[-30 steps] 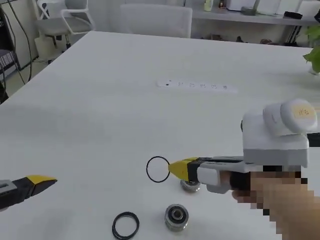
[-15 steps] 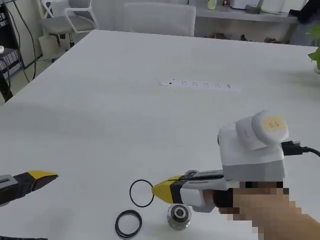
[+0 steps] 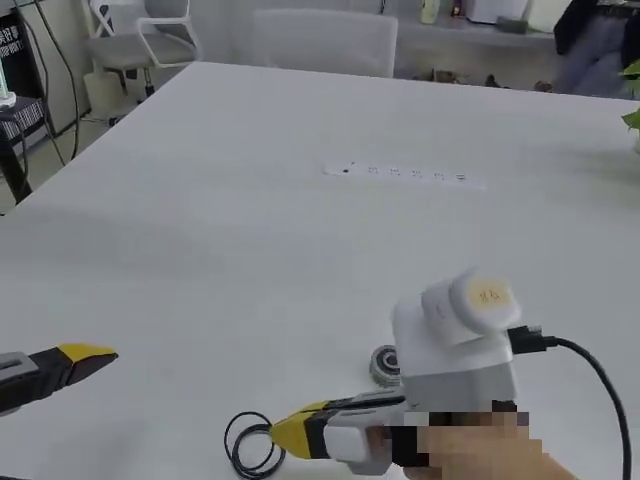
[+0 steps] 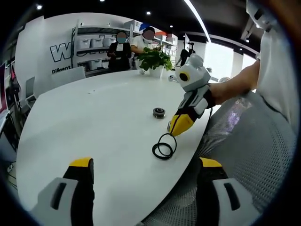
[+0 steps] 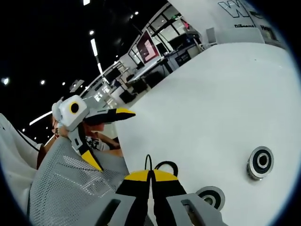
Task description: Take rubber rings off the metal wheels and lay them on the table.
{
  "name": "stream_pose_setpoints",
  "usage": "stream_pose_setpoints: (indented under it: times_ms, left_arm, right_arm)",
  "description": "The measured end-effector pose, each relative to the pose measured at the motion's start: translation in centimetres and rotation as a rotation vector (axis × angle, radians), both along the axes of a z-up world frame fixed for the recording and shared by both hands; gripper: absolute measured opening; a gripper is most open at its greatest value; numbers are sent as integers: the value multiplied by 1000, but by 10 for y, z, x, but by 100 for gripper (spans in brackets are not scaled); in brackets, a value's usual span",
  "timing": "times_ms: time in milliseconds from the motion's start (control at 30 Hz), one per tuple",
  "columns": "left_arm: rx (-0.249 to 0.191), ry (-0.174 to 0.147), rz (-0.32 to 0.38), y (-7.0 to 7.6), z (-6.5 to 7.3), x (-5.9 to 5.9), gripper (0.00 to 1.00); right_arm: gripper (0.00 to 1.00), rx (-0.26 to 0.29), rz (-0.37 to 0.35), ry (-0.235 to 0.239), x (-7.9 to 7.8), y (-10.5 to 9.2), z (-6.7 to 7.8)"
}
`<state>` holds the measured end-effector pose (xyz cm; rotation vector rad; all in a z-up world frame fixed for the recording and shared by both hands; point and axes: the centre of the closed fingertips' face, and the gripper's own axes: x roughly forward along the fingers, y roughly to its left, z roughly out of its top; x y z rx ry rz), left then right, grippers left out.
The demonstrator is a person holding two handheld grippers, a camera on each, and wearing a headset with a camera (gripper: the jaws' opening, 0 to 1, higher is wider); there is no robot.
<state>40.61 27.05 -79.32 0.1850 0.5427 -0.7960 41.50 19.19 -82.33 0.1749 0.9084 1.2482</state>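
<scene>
Looking down through the headset camera, I have the white table (image 3: 200, 220) taking up most of the scene, with a pale chair (image 3: 320, 45) pushed up to its far side. The right gripper (image 3: 272, 433) lies low over the near part of the table, pointing left. In its own view the yellow-tipped jaws are pressed together, and a thin black rubber ring (image 5: 148, 161) is pinched between them, standing up from the tips. The left gripper (image 4: 145, 163) sits off to the left, well apart from the right one. Its jaws are spread wide with nothing between them. A flush power strip (image 3: 400, 172) is set into the tabletop far beyond both tools.

Two metal wheels rest on the table. The nearer wheel (image 5: 211, 195) is just beside the right gripper's jaws, and the farther wheel (image 5: 260, 162) is a little beyond it. From the headset I can make out one wheel, partly hidden behind the right gripper's body. A second ring (image 5: 165, 165) lies flat on the table just ahead of the right gripper's tips, apart from both wheels. In the left gripper view the pinched ring seems to overlap it, and I cannot tell whether the two touch.
</scene>
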Motion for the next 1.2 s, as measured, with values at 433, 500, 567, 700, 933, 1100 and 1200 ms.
stream_pose_setpoints:
  times_ms: [433, 500, 567, 700, 933, 1100, 1200]
  left_arm:
    - [-2, 1, 2, 0, 1, 2, 88]
    - [-1, 1, 1, -1, 1, 2, 88]
    - [-2, 1, 1, -1, 1, 2, 88]
    - [0, 2, 0, -1, 0, 3, 88]
    - [4, 2, -2, -1, -1, 4, 88]
    - [6, 0, -3, -1, 0, 4, 88]
    - [3, -4, -2, -2, 1, 4, 88]
  right_arm:
    - [0, -50, -34, 17, 7, -6, -16]
    - [0, -59, -28, 10, 7, -6, -18]
    - [0, -70, -19, -13, 7, -5, -18]
    - [0, -80, 7, -75, 7, -3, -17]
    - [8, -156, 69, -167, 5, -4, -25]
    - [11, -155, 78, -182, 6, -4, -22]
    - [13, -156, 72, -184, 7, -5, -21]
